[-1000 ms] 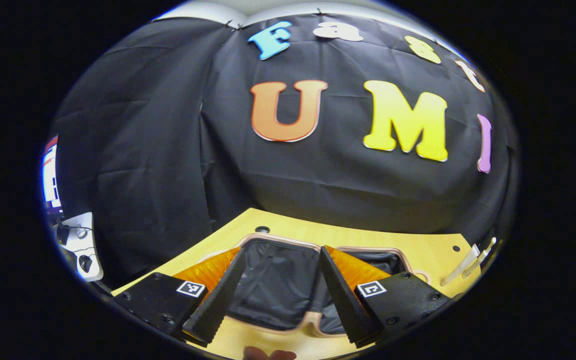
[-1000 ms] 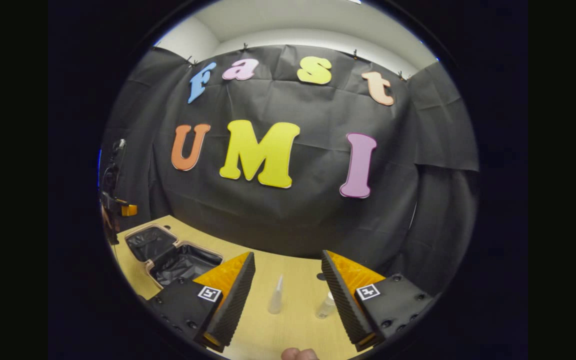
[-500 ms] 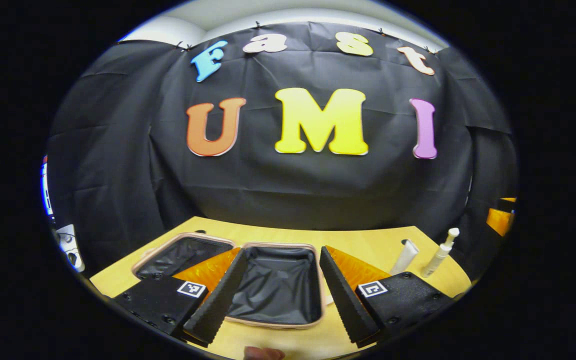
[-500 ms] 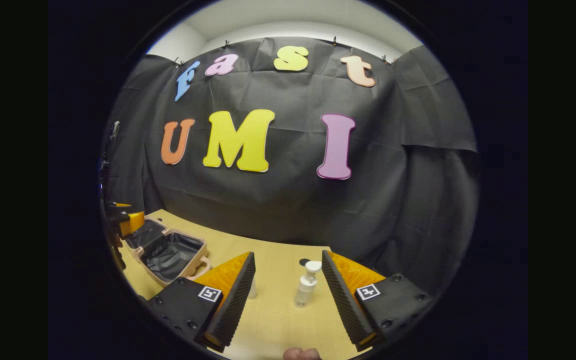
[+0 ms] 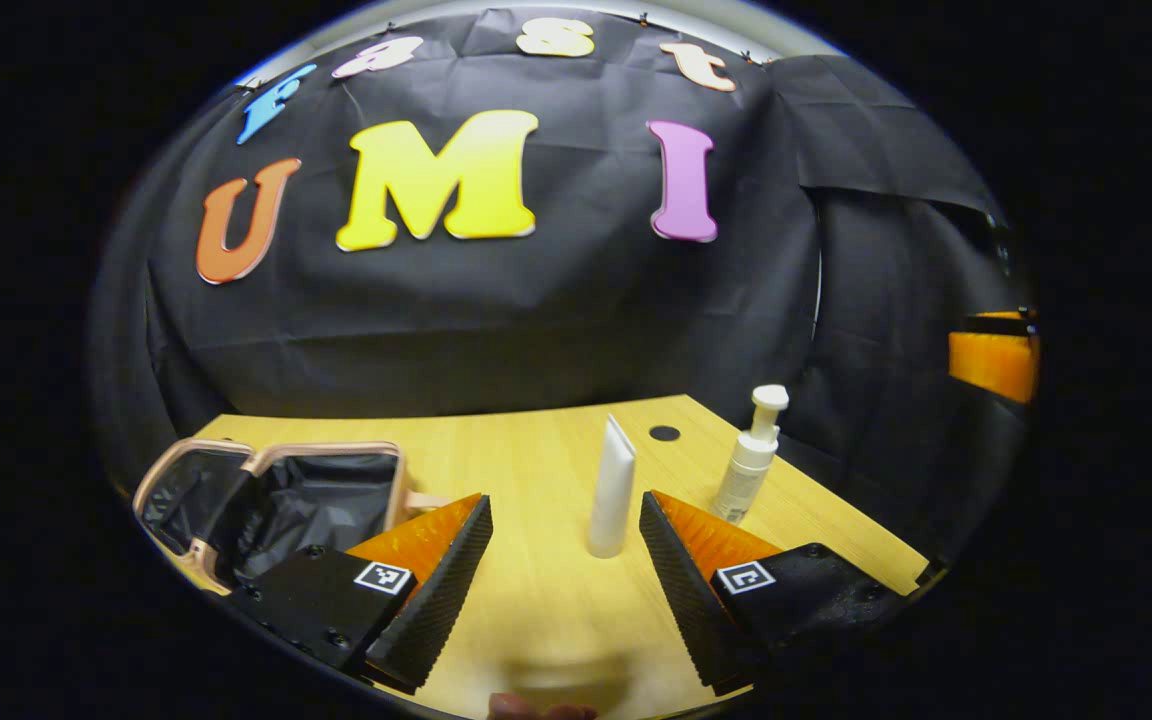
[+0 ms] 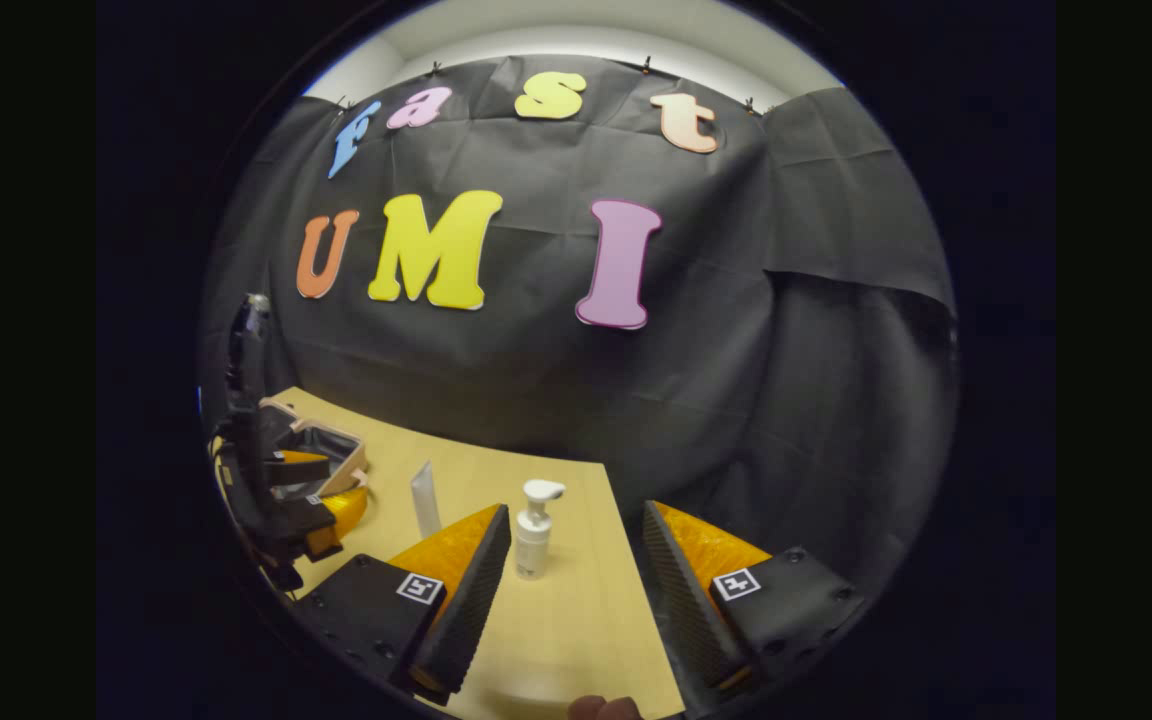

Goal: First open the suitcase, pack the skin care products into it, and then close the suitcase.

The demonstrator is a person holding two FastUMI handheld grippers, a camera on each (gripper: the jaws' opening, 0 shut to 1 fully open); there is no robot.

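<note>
The left gripper point(image 5: 561, 590) is held just above the wooden table point(image 5: 536, 610), and its jaws are spread wide with nothing between them. A white tube point(image 5: 612, 490) is seen standing upright on the table, just past the gap between the fingers. A white pump bottle point(image 5: 751, 455) is stood upright a little to the right of the tube, and the two are apart. The suitcase point(image 5: 266, 500) is seen lying open on the table at the left, and its dark lining is shown.

The right gripper point(image 6: 576, 600) is also held over the table point(image 6: 576, 620), near its right edge. Its jaws are spread wide too, and nothing is held. In the right gripper view, the pump bottle point(image 6: 534, 530) is seen just beside the left finger. The tube point(image 6: 425, 500) is seen farther left. The open suitcase point(image 6: 321, 455) is partly hidden at the far left, behind the other gripper point(image 6: 281, 500).
</note>
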